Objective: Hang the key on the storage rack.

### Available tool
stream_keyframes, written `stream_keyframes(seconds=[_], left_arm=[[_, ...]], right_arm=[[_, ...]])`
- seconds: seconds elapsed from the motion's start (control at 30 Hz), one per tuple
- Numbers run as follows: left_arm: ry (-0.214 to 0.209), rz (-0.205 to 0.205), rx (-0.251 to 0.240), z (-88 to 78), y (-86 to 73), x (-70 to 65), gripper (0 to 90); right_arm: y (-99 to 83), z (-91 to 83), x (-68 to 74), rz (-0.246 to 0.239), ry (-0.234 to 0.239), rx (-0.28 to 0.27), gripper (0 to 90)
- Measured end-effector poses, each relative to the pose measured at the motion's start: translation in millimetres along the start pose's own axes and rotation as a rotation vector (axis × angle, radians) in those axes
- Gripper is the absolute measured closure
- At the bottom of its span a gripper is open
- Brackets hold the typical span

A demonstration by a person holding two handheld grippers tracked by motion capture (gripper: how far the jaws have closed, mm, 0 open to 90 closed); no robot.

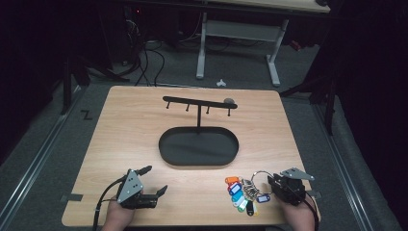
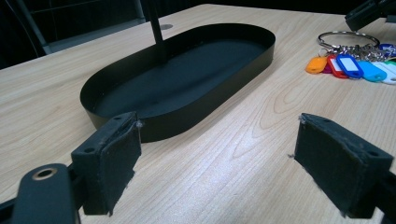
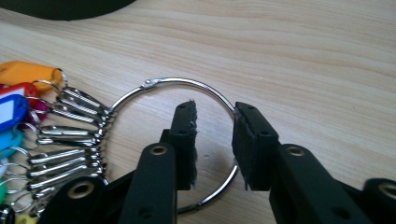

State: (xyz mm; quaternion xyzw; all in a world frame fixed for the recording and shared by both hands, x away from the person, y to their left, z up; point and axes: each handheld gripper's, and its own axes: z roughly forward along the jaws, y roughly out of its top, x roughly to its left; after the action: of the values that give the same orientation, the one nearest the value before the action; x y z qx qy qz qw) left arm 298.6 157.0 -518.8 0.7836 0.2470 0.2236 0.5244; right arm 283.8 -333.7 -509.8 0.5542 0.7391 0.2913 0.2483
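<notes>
Jaws of the right gripper [image 3: 214,140] stand slightly parted above the metal key ring [image 3: 159,83], one pad inside the loop and the other at its wire, gripping nothing. Coloured key tags [image 1: 239,192] fan out from the ring just beyond the gripper, toward the other hand. Farther ahead sits the black oval tray [image 1: 198,146] with its hook stand [image 1: 198,103]. Well apart on the wooden table [image 1: 144,125], the left gripper [image 1: 156,180] rests with its jaws spread wide and empty, the tray ahead of it.
</notes>
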Motion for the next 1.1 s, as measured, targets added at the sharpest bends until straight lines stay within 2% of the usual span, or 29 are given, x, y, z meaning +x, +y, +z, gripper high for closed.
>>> stream_keyframes(seconds=[0.07, 0.2, 0.3, 0.33, 0.4, 0.43, 0.5, 0.57, 0.6, 0.63, 0.67, 0.7, 0.73, 0.77, 0.83, 1.0, 1.1], left_arm=[[0.002, -0.001, 0.003, 0.0, -0.3, 0.3, 15.0], [0.009, -0.007, -0.002, -1.0, -1.1, 1.6, 15.0], [0.01, -0.007, -0.002, -1.9, -1.2, 2.2, 15.0], [0.008, -0.008, -0.004, -2.8, -1.1, 2.2, 15.0], [0.008, -0.007, -0.003, -3.4, -1.1, 1.8, 15.0], [0.009, -0.006, -0.004, -3.6, -1.1, 1.7, 15.0], [0.009, -0.007, -0.005, -4.3, -1.4, 1.7, 15.0], [0.009, -0.008, -0.004, -4.6, -1.5, 1.7, 15.0], [0.01, -0.007, -0.002, -5.7, -2.2, 2.1, 15.0], [0.01, -0.007, -0.002, -5.7, -2.2, 2.1, 15.0], [0.01, -0.006, 0.0, -7.3, -2.6, 2.5, 15.0], [0.01, -0.006, 0.0, -7.3, -2.6, 2.5, 15.0], [0.011, -0.008, -0.001, -8.5, -3.0, 2.8, 15.0], [0.013, -0.012, -0.002, -9.3, -3.3, 2.9, 15.0], [0.017, -0.012, -0.002, -11.1, -3.9, 3.4, 15.0], [0.021, -0.021, -0.004, -14.6, -5.4, 5.1, 15.0], [0.021, -0.021, -0.003, -14.8, -5.6, 4.8, 15.0]], right_arm=[[2.4, 1.8, 1.7, -0.016, 0.003, 0.003, 65.5], [14.2, 8.2, 2.2, -0.061, 0.032, 0.046, 62.5], [20.1, 11.4, 1.7, -0.07, 0.04, 0.073, 60.3], [26.2, 16.9, 0.0, -0.087, 0.043, 0.12, 57.4], [30.5, 21.3, -0.6, -0.101, 0.064, 0.162, 56.4], [33.6, 24.2, -0.1, -0.126, 0.066, 0.194, 55.6], [38.8, 27.4, 0.7, -0.163, 0.062, 0.235, 53.9], [45.7, 30.1, 2.0, -0.191, 0.078, 0.279, 53.5], [50.6, 31.5, 3.9, -0.223, 0.076, 0.305, 52.9], [50.6, 31.5, 3.9, -0.223, 0.076, 0.305, 52.9], [59.0, 34.5, 6.3, -0.272, 0.086, 0.342, 51.8], [59.0, 34.5, 6.3, -0.272, 0.086, 0.342, 51.8], [67.4, 39.1, 7.8, -0.293, 0.1, 0.387, 51.3], [70.4, 41.3, 7.9, -0.309, 0.105, 0.399, 51.4], [77.4, 48.2, 9.1, -0.334, 0.112, 0.459, 51.3], [88.6, 59.4, 6.2, -0.354, 0.164, 0.546, 52.1], [93.2, 63.9, 3.8, -0.343, 0.198, 0.588, 52.8]])
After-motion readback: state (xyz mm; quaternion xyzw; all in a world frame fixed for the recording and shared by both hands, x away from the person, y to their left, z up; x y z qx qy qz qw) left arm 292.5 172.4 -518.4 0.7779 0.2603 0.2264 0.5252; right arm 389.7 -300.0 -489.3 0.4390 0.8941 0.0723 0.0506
